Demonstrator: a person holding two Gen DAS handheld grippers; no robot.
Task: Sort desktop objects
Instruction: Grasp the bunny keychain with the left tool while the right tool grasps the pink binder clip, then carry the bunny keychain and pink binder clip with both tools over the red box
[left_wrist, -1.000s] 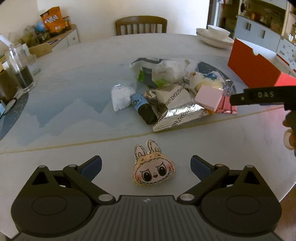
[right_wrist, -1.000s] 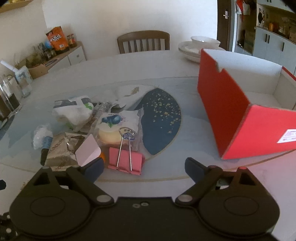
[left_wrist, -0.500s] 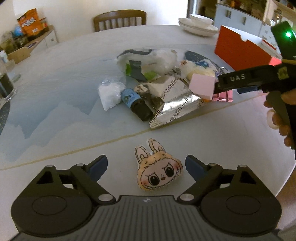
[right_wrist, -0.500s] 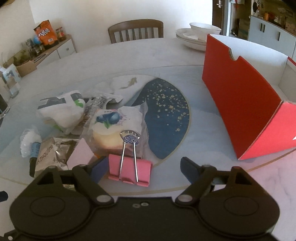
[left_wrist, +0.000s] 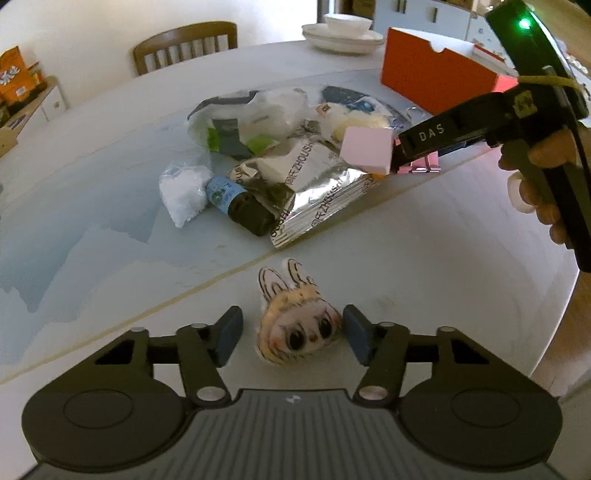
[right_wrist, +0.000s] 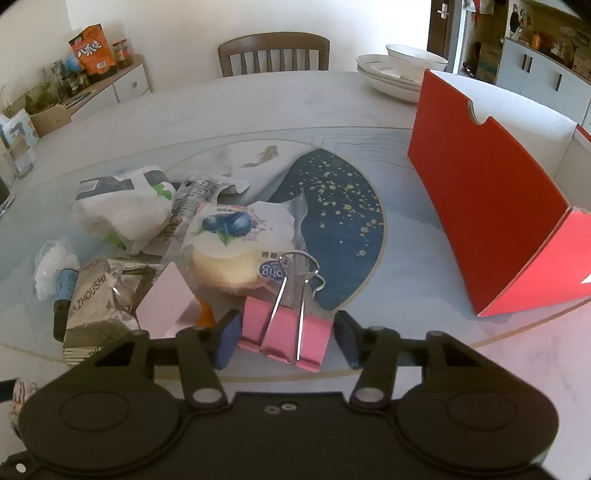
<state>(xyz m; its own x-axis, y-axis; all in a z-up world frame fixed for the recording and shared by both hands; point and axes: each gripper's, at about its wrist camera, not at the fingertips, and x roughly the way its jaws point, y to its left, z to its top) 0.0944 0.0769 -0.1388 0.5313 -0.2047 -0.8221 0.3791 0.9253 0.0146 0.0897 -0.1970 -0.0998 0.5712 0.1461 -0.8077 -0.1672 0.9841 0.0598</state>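
Note:
A small plush bunny face lies on the table between the fingers of my left gripper, which is open around it. My right gripper is open around a pink binder clip lying at the near edge of the pile. The clip also shows in the left wrist view, mostly behind the right gripper. A pink block stands just left of the right gripper's left finger. The pile holds a silver foil packet, a dark bottle and a wrapped bun.
An open red box stands to the right of the pile. White bowls and plates sit at the far side, a chair behind the table. A white plastic bag and a small white packet lie at the pile's left.
Both grippers have moved forward and down. The bunny now sits between the left fingers and the binder clip between the right fingers. Both pairs of fingers have narrowed.

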